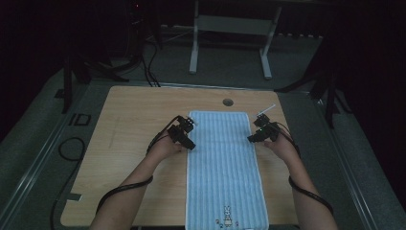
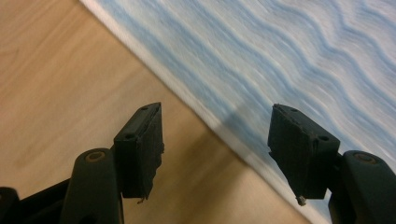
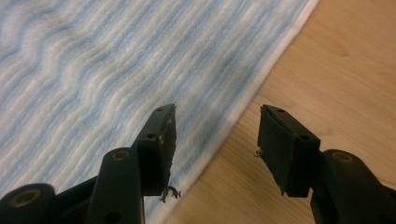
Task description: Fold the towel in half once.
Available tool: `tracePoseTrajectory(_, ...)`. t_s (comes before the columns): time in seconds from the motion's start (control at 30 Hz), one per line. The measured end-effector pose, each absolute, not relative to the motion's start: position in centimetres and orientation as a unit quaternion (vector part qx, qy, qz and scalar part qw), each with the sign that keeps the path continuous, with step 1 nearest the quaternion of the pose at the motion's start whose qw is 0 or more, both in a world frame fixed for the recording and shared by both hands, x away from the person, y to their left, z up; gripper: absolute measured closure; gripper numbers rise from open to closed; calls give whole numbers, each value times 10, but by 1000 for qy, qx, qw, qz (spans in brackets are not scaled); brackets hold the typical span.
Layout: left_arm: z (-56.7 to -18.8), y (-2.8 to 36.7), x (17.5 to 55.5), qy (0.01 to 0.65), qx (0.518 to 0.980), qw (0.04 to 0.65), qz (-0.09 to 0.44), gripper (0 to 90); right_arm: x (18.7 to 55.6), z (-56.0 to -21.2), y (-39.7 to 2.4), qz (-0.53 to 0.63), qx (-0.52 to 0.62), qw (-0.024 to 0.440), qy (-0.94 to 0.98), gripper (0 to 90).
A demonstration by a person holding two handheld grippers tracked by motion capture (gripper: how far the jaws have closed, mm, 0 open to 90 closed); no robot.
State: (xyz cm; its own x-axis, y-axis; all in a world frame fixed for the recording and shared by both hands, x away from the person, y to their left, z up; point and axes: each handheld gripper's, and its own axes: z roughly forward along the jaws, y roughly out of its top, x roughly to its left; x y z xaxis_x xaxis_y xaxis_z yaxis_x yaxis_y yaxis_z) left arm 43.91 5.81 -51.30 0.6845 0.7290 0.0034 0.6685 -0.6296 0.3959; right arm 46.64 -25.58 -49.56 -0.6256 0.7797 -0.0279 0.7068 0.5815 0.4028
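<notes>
High view: a blue striped towel (image 1: pixel 224 167) is laid flat and unfolded along the wooden surface (image 1: pixel 129 124); the left gripper (image 1: pixel 190 143) and right gripper (image 1: pixel 250 138) are stationed at its long edges.

Left gripper view: fingers (image 2: pixel 140 144) are spread astride the hem, nothing pinched.

Right gripper view: fingers (image 3: pixel 161 144) likewise spread, empty. Grasping and folding are judged outstanding.

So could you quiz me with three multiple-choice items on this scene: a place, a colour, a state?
1. Where does the towel lie?
A. on the wooden table
B. on the floor
C. over a chair

2. What colour are its stripes?
A. red
B. green
C. blue and white

3. How stand the jaws of the left claw?
A. shut on the towel
B. apart, gripping nothing
C. shut on a cup

Key: A, it lies flat on the tabletop; C, pale blue and white stripes show; B, the towel's edge lies untouched between them.
</notes>
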Motion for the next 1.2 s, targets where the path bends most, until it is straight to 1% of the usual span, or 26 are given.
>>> tracePoseTrajectory(0.07, -515, 56, 442, 380, 904, 178, 78, 359, 470, -502, -253, 168, 421, 98, 886, 463)
tracePoseTrajectory(0.23, -524, 52, 446, 372, 911, 159, 81, 429, 475, -512, -248, 148, 428, 90, 887, 457)
tracePoseTrajectory(0.3, -526, 52, 446, 374, 909, 170, 74, 444, 475, -516, -246, 140, 427, 89, 889, 464)
tracePoseTrajectory(0.37, -526, 53, 447, 375, 908, 173, 69, 464, 476, -521, -245, 126, 431, 78, 890, 472)
tracePoseTrajectory(0.43, -526, 53, 446, 371, 909, 180, 64, 516, 477, -521, -247, 132, 437, 65, 887, 496)
tracePoseTrajectory(0.5, -526, 52, 444, 368, 909, 183, 64, 545, 476, -520, -246, 129, 425, 65, 893, 558)
tracePoseTrajectory(0.63, -525, 50, 443, 355, 915, 182, 60, 611, 472, -518, -238, 116, 395, 56, 910, 745)
tracePoseTrajectory(0.67, -525, 49, 443, 353, 916, 182, 57, 656, 472, -518, -235, 113, 389, 55, 913, 785)
tracePoseTrajectory(0.7, -524, 48, 444, 355, 916, 182, 51, 721, 471, -518, -233, 110, 382, 56, 916, 817)
tracePoseTrajectory(0.73, -524, 46, 444, 360, 914, 182, 47, 795, 470, -518, -231, 106, 377, 61, 918, 842)
tracePoseTrajectory(0.77, -524, 45, 444, 358, 915, 179, 53, 845, 470, -518, -229, 104, 378, 65, 917, 850)
tracePoseTrajectory(0.83, -523, 42, 445, 354, 916, 174, 71, 862, 471, -517, -229, 109, 381, 70, 916, 857)
tracePoseTrajectory(1.0, -516, 45, 453, 370, 907, 186, 79, 872, 477, -507, -237, 130, 397, 79, 905, 859)
tracePoseTrajectory(1.2, -490, 44, 455, 375, 897, 212, 101, 872, 480, -483, -244, 151, 400, 105, 898, 859)
